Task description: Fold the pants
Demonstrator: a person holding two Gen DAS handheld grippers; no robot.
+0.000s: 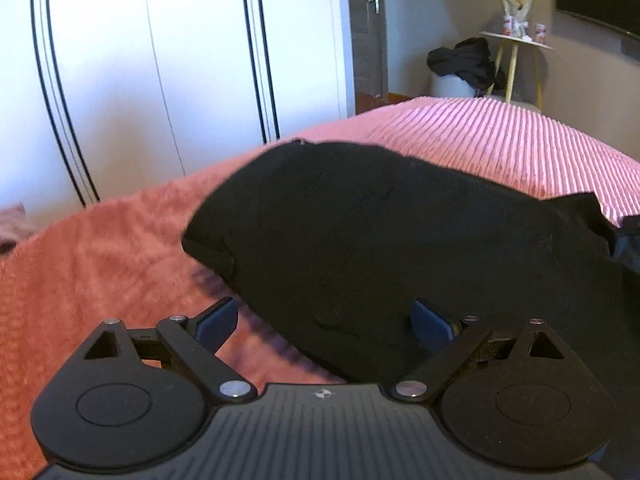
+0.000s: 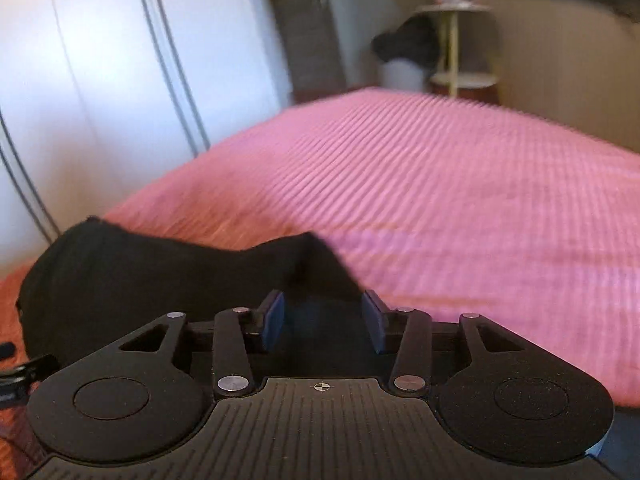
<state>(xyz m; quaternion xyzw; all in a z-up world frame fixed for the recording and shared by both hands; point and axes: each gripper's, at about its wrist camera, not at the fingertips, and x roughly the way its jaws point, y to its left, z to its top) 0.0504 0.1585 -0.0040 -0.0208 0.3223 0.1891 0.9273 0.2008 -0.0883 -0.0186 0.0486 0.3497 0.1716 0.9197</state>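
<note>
The black pants (image 1: pixel 384 240) lie in a folded bundle on the pink ribbed bedspread (image 1: pixel 500 140). My left gripper (image 1: pixel 326 326) is open, its blue pads wide apart over the near edge of the pants, holding nothing. In the right wrist view the pants (image 2: pixel 140 276) lie at the lower left, with a raised fold reaching between the fingers. My right gripper (image 2: pixel 324 320) is open, its pads on either side of that black fold without closing on it. This view is blurred.
The bedspread (image 2: pixel 440 200) stretches far and right. White wardrobe doors (image 1: pixel 140 60) stand beyond the bed's left edge. A small round side table (image 1: pixel 516 40) and a white bin with dark clothes (image 1: pixel 460 64) stand at the far wall.
</note>
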